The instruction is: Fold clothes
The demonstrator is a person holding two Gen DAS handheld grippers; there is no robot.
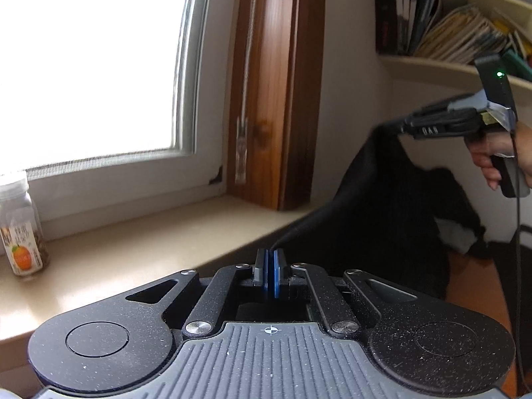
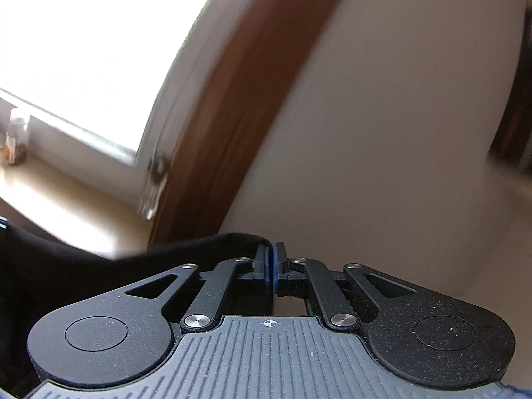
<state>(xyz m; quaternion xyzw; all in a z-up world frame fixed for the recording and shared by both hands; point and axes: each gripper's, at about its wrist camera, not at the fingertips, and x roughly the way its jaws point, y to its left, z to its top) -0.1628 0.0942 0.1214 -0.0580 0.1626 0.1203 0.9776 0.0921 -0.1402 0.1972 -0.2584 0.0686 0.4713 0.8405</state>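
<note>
My left tool is clenched on a thin stretched edge of the black garment, a soft matte cloth hanging in loose folds off to the right. My right tool, gripped by a hand, pinches another edge of it, held up in the air. On the far left, a smooth beige windowsill carries a plastic jar beneath the bright window, and a curved shelf of books sits far right.

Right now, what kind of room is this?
Probably a home study or bedroom corner: a wall shelf crammed with books, a window with a wooden frame, and a labelled jar standing on the sill.
</note>
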